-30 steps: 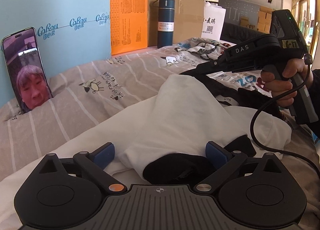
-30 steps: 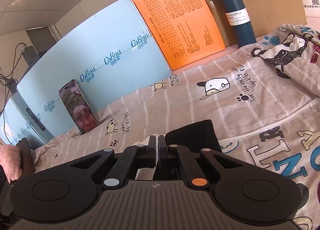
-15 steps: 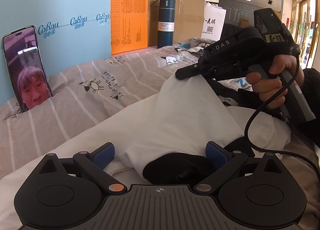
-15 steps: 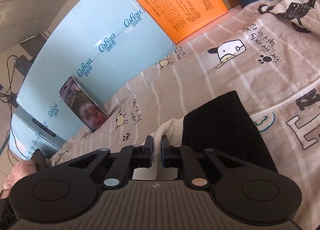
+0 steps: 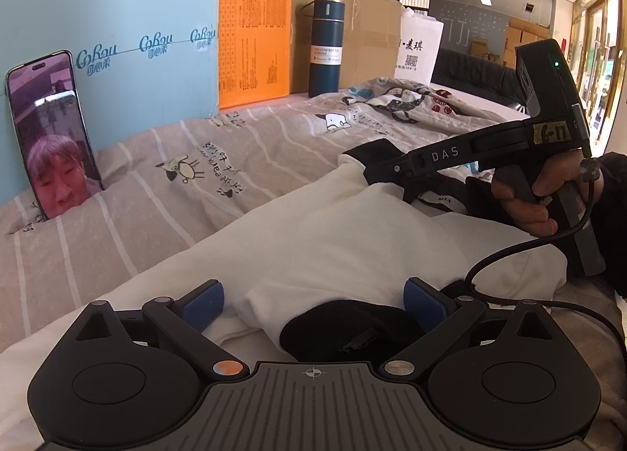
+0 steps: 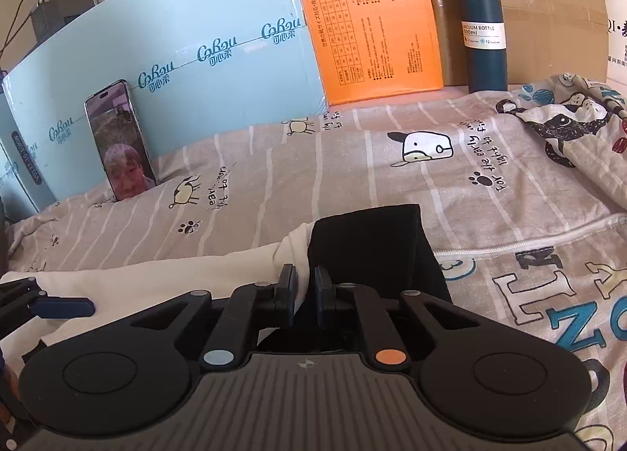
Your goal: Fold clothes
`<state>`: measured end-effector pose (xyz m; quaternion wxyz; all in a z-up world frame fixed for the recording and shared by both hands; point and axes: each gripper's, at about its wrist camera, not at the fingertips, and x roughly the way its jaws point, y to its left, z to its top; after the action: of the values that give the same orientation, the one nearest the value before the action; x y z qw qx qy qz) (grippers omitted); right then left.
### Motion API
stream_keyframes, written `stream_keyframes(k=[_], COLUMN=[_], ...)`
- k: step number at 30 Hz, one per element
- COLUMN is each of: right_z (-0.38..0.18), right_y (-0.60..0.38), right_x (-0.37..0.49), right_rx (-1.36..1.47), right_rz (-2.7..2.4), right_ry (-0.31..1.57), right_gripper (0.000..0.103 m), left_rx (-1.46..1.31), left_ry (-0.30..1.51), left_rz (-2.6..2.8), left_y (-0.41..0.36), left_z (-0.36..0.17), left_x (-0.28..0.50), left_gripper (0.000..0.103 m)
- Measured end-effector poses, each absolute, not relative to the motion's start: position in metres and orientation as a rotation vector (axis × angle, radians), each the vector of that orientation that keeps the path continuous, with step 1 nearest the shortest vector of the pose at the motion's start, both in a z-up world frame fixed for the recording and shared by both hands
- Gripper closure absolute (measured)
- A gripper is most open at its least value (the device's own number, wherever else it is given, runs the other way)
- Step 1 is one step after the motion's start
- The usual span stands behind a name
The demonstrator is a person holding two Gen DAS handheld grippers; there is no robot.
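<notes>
A white garment with black cuffs (image 5: pixel 337 231) lies on the grey striped bedsheet (image 5: pixel 156 176). My left gripper (image 5: pixel 313 300) is open, its blue pads on either side of a white fold and a black cuff (image 5: pixel 345 329). My right gripper (image 6: pixel 305 294) shows in the left wrist view (image 5: pixel 372 172) held low over the garment's far end. Its jaws are nearly closed with a small gap, and the white sleeve edge and black cuff (image 6: pixel 372 243) lie between and just ahead of them.
A phone (image 5: pixel 49 133) leans against a blue box (image 5: pixel 117 39) at the back left. An orange box (image 5: pixel 254 31), a dark blue bottle (image 5: pixel 325 47) and cardboard stand behind. A patterned quilt (image 6: pixel 568 129) lies at the right.
The right gripper lifted the black-cuffed sleeve, then lowered it onto the bed. Its jaws went from shut to a small gap. The left gripper stayed still and open.
</notes>
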<state>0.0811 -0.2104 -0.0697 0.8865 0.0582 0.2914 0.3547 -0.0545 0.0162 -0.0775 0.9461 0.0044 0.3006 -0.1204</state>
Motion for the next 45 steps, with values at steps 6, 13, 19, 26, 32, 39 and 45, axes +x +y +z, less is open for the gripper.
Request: stream_keyframes(k=[6, 13, 19, 26, 32, 39, 45], right_z=[-0.024, 0.033, 0.06, 0.006, -0.046, -0.07, -0.088], right_y=[-0.25, -0.3, -0.284, -0.18, -0.095, -0.06, -0.034], right_x=[0.053, 0.019, -0.01, -0.055, -0.124, -0.17, -0.205], right_rx=[0.262, 0.427, 0.205, -0.107, -0.319, -0.51, -0.662], right_rz=[0.839, 0.937, 0.832, 1.128, 1.44, 1.435, 1.387], right_ry=[0.402, 0.15, 0.118, 0.286, 0.385, 0.297, 0.213], right_gripper=[0.049, 0.02, 0.015, 0.013, 0.013, 0.013, 0.013], left_rx=[0.081, 0.094, 0.047, -0.206, -0.313, -0.336, -0.358], left_ry=[0.475, 0.443, 0.464, 0.432, 0.503, 0.582, 0.637], left_rz=[-0.074, 0.276, 0.366, 0.164, 0.117, 0.189, 0.211], left_y=[0.048, 0.125, 0.158, 0.179, 0.207, 0.227, 0.237], left_z=[-0.04, -0.025, -0.025, -0.013, -0.024, -0.049, -0.069], left_x=[-0.083, -0.141, -0.187, -0.205, -0.175, -0.157, -0.149], left_gripper=[0.003, 0.003, 0.003, 0.004, 0.011, 0.026, 0.036])
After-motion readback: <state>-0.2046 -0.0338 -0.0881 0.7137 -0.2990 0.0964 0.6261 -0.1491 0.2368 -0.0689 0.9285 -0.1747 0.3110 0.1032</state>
